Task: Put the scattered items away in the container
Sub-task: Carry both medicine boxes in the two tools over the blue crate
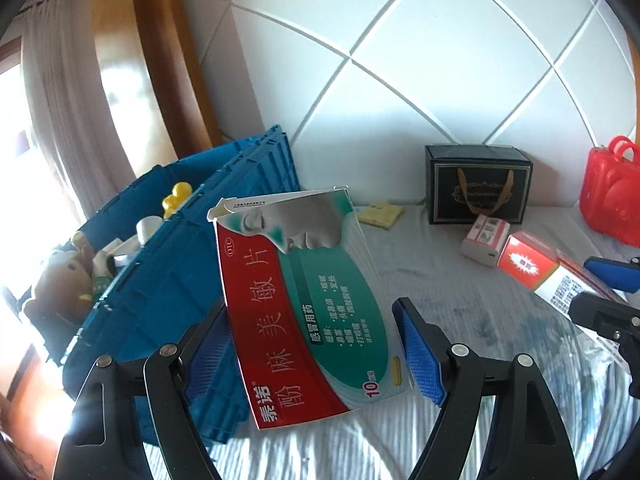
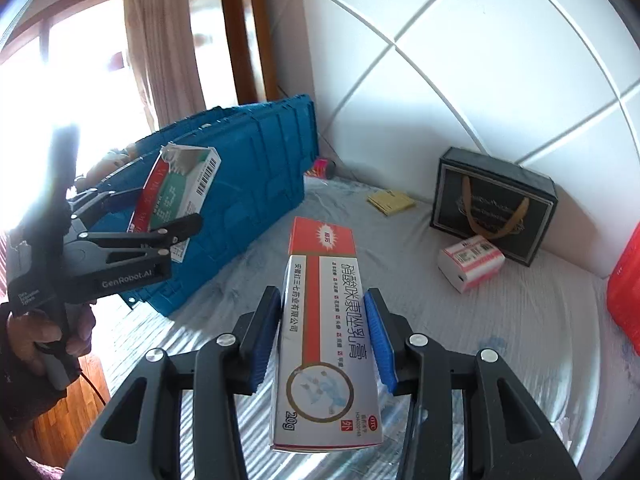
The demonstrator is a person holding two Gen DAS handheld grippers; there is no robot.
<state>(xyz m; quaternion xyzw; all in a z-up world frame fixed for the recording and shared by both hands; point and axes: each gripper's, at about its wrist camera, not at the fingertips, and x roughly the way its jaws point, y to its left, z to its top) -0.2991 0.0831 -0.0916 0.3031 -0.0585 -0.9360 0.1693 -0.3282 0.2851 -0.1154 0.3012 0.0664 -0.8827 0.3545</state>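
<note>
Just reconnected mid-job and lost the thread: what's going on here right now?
A person is tidying a bed with a gripper in each hand. The left gripper holds a green and red medicine box in its jaws, lifted beside the blue crate, which already holds toys. The right gripper is shut on a long white and red ointment box, also off the bed. A small pink and white box, yellow notes and a black gift box remain out.

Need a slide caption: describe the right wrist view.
Right gripper holds a cream box above the bed, blue crate ahead.
</note>
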